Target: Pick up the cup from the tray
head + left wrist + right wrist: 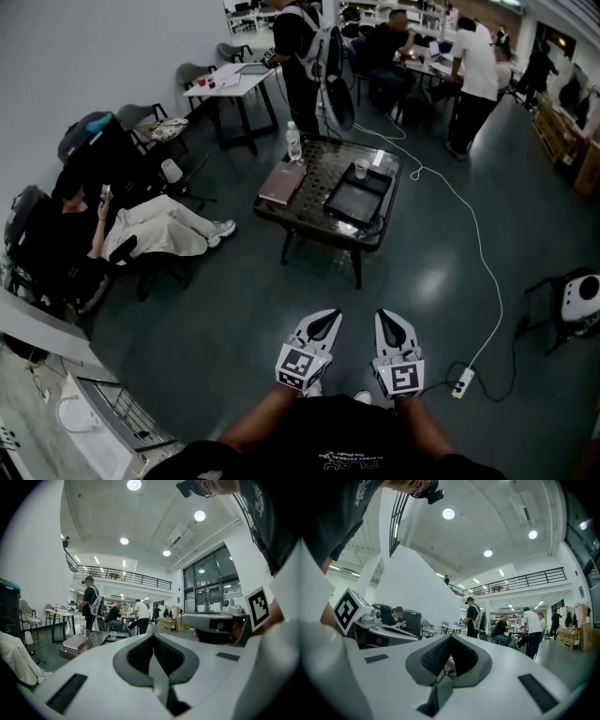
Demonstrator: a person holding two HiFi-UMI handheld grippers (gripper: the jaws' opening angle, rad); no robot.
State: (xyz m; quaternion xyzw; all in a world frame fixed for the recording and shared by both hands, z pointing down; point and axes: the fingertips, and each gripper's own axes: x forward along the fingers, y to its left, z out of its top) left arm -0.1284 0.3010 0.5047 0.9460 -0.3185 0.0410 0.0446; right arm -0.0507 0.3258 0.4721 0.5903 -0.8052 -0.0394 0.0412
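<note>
While the person stands well back from the low table, both claws sit close in front of the body, side by side, aimed about level toward it. The left claw (325,323) is clenched w/ nothing in it; its own view shows the pads meeting along one seam. The right claw (389,328) looks clenched too, pads together at the tips, empty.

The cup (362,170), pale and prob. see-through plastic, stands at the far corner of the black tray (354,199), which lies on the right half of the dark tabletop (323,159). From here I can't tell if it's fully inside the rim or right on the edge. A water bottle (293,141) stands at the far left corner and a book (282,183) lies left of the tray, neither touching the cup.

Step in hand, as I read it: the approach, barely started. There's open floor (309,272) between person & table, and nothing has been reached. Next move prob. calls for walking up and picking one claw (the right seems on the tray's side). Its jaws need to spread wider than the cup, come in level at the cup's side, then close gently, since a thin cup could crush or tip. After that, lift straight up, clear of the tray rim.
</note>
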